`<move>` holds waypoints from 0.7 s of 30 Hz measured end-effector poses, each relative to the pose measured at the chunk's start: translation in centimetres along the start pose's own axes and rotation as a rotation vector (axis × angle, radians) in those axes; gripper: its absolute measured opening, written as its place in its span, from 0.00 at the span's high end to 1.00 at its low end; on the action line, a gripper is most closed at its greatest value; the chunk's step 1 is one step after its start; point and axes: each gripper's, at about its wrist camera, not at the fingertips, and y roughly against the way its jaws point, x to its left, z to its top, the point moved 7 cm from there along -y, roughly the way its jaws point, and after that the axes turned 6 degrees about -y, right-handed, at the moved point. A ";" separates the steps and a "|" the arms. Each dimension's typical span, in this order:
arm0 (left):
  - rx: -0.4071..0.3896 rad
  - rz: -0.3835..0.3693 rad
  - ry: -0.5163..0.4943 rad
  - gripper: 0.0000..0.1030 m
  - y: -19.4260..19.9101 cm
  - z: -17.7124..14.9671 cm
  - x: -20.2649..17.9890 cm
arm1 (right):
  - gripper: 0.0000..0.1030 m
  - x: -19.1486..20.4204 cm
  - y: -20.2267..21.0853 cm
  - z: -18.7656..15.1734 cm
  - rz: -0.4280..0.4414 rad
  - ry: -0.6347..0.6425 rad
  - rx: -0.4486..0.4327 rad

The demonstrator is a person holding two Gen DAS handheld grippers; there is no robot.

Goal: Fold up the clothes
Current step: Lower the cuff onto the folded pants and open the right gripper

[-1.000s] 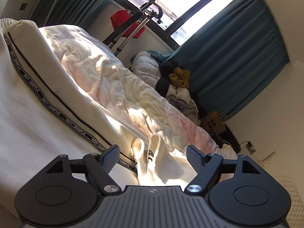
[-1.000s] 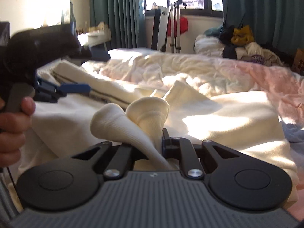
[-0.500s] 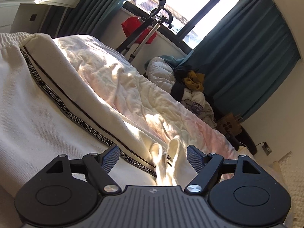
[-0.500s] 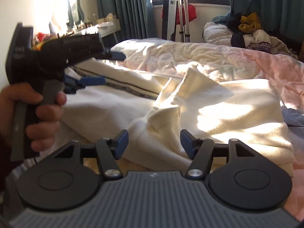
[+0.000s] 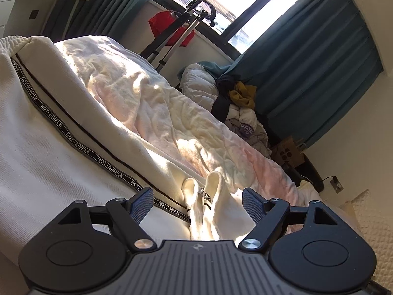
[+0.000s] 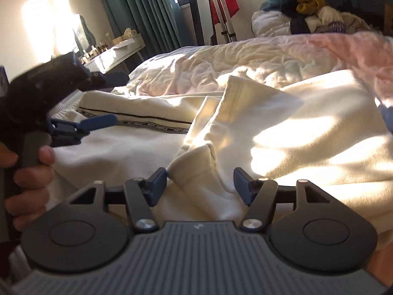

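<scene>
Cream trousers (image 5: 49,152) with a black "NOT-SIMPLE" side band (image 5: 81,145) lie spread on the bed. Their folded-over cuff end (image 5: 208,204) bunches between the fingers of my left gripper (image 5: 196,202), which is open and touches nothing. In the right wrist view the same trousers (image 6: 282,132) lie folded across the bed, a cuff (image 6: 199,169) resting between the fingers of my right gripper (image 6: 200,184), open. The left gripper (image 6: 98,103) shows there too, open above the band, held by a hand (image 6: 27,177).
A rumpled pale pink duvet (image 5: 152,108) covers the bed beyond the trousers. A heap of clothes (image 5: 235,103) sits under the teal curtains (image 5: 319,61), beside a folded metal stand (image 5: 176,34). A white dresser (image 6: 115,51) stands at the left wall.
The right gripper was shut on the trouser cuff a second ago; it has opened, and the cuff now lies on the bed. The left gripper stayed open and shifted slightly over the band.
</scene>
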 end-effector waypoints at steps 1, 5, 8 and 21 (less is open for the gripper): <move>-0.001 0.001 0.006 0.21 0.0 0.1 0.1 | 0.66 0.3 -0.1 0.0 -0.011 0.025 -0.010; -0.009 0.008 0.030 0.21 0.2 0.5 0.8 | 0.86 1.4 0.3 0.2 -0.037 0.105 -0.064; -0.023 0.013 0.044 0.21 0.4 0.8 1.0 | 0.87 1.8 1.0 0.7 -0.019 0.120 -0.087; -0.067 0.173 0.087 0.21 4.2 1.8 2.9 | 0.84 1.8 -2.3 -1.9 -0.068 0.229 0.083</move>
